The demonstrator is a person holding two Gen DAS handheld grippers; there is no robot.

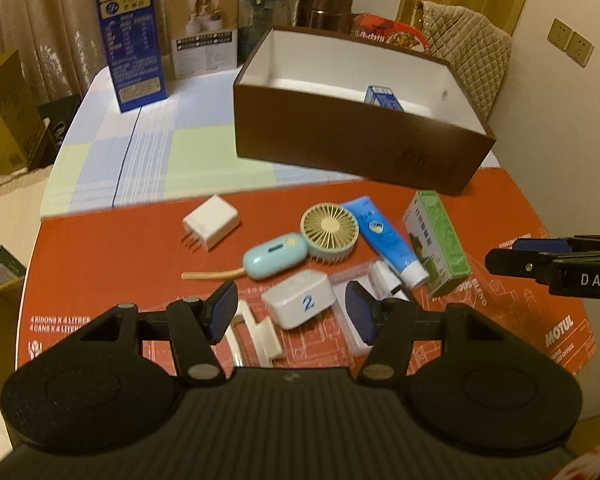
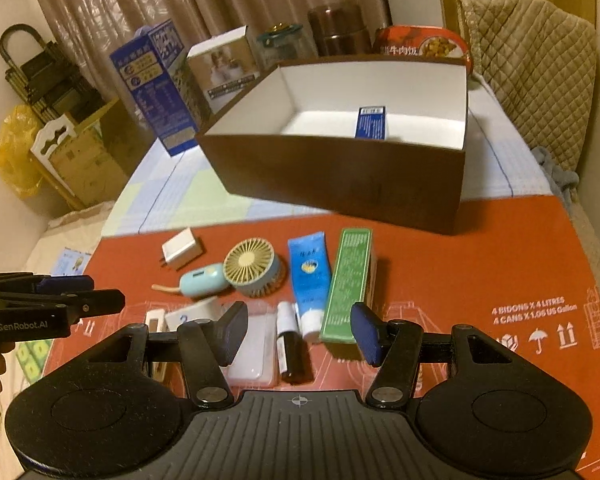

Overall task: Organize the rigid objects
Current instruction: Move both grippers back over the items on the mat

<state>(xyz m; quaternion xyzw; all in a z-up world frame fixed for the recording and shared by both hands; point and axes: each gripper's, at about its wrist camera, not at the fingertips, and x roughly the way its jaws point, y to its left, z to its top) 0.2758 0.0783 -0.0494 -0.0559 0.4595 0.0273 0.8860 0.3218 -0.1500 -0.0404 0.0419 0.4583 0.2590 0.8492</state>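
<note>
Left wrist, one brown box (image 1: 340,136), one fan (image 1: 329,227)

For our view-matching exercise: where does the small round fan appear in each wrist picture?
Left wrist view: the fan lies just right of centre, left of the blue tube.
Right wrist view: the fan lies left of centre, again left of the blue tube.
Shared landmark: the brown box behind it.

Matt brown cardboard box (image 1: 352,136); glossy blue plastic tube (image 1: 384,236); red cardboard sheet (image 1: 112,248).
</note>
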